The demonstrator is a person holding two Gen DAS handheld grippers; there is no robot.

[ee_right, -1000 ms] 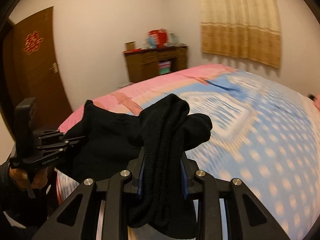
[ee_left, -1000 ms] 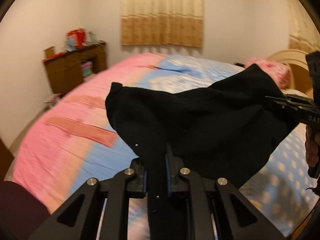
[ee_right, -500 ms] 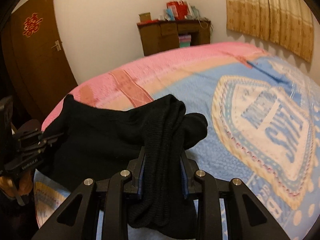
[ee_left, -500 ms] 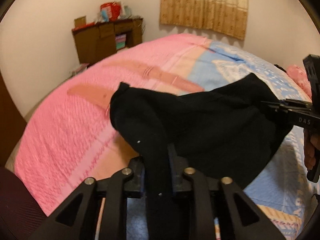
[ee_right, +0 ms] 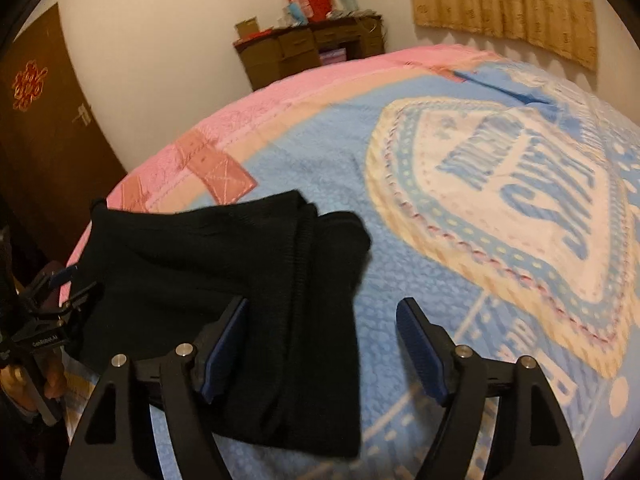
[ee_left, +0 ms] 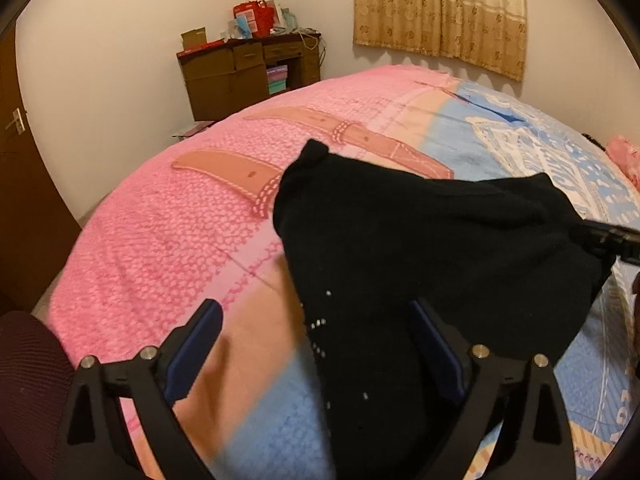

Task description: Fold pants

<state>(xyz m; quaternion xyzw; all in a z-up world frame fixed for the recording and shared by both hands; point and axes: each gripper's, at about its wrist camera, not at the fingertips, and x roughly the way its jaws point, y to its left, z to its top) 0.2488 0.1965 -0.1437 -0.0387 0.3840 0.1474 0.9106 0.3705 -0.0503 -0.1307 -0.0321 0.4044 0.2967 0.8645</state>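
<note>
The black pants (ee_left: 420, 240) lie folded on the bedspread, with a narrow part running back between my left gripper's (ee_left: 314, 304) fingers. Those jaws are opening and stand wide, the blue pads clear of the cloth. In the right wrist view the pants (ee_right: 200, 272) lie low and left, their ribbed edge between the fingers of my right gripper (ee_right: 323, 301). Its jaws are opening too, and the pads press on nothing. Each gripper shows at the far edge of the pants in the other's view.
The pink and blue bedspread (ee_left: 160, 240) fills both views. A brown dresser (ee_left: 248, 76) with clutter on top stands at the far wall beside a curtain (ee_left: 440, 12). A dark red chair (ee_left: 28, 380) sits at the near left, a brown door (ee_right: 44, 128) beyond it.
Both grippers came down toward the bed with the pants pinched in them. Their jaws have since spread apart and let go, and the pants now rest on the bedspread.
</note>
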